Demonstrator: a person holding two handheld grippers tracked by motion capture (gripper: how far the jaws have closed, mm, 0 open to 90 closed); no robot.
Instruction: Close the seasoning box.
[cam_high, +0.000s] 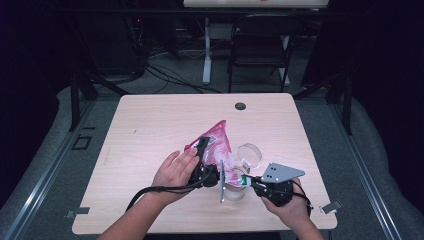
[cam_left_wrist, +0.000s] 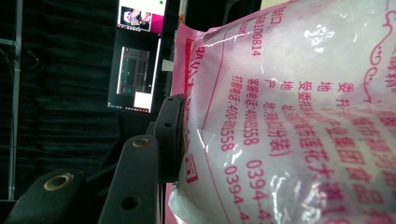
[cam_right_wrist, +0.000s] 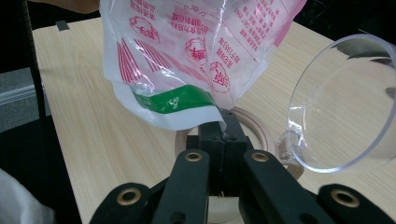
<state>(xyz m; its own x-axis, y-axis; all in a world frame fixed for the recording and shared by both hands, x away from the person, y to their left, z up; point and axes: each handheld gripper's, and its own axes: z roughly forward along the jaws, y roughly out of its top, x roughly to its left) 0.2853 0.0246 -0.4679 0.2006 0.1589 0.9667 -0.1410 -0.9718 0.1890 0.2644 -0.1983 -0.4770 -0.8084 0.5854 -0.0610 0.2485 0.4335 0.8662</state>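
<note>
A pink-and-white plastic bag (cam_high: 216, 140) with red print is held up over the middle of the wooden table (cam_high: 150, 130). My left gripper (cam_high: 202, 146) is shut on its side; one black finger (cam_left_wrist: 170, 135) presses into the bag (cam_left_wrist: 289, 116). My right gripper (cam_high: 246, 180) is shut on the bag's lower edge by a green strip (cam_right_wrist: 175, 100), its jaws (cam_right_wrist: 222, 123) pinched together. Under that edge stands a clear jar (cam_high: 234, 191) with a wooden rim (cam_right_wrist: 254, 128). Its clear hinged lid (cam_high: 249, 155) (cam_right_wrist: 345, 102) stands tipped open.
A round black grommet (cam_high: 240, 106) sits near the table's far edge. A dark folding chair (cam_high: 260, 45) and a white desk leg (cam_high: 206, 50) stand beyond it. Bare tabletop (cam_right_wrist: 93, 116) lies to the left of the jar. A lit monitor (cam_left_wrist: 135, 79) hangs in the dark background.
</note>
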